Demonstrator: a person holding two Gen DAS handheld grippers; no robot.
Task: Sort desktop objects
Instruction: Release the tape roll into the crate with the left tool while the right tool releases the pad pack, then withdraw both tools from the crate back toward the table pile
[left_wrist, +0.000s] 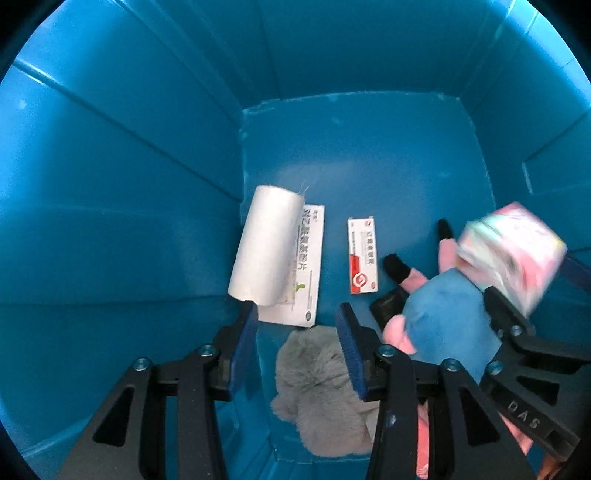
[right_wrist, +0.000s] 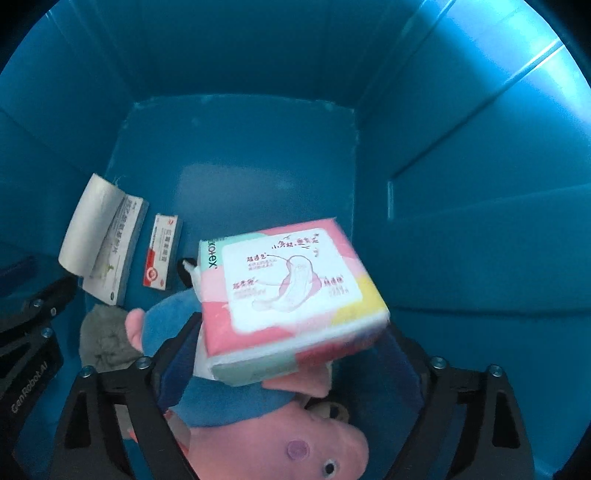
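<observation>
Both cameras look straight down into a deep blue plastic bin, its ribbed walls filling each view.

On the bin floor, just ahead of the left hand-held gripper, lies a white paper roll resting partly on a white medicine box with green print. Beside that, to the right, lies a smaller white and red medicine box. Directly under the left hand-held gripper sits a grey fluffy toy. Its blue-padded fingers stand apart with nothing between them.

To the right lies a pink pig plush toy in a blue dress, black feet pointing away, its face near the bottom of the right wrist view.

The right hand-held gripper has its fingers spread wide. Between them, above the plush toy, is a soft square pack of sanitary pads, wrapped in pink, mint and yellow panels with a white label showing a line drawing and red lettering. It is tilted and blurred, and its right side shows clear of the finger there; I cannot tell whether the left finger touches it.
</observation>
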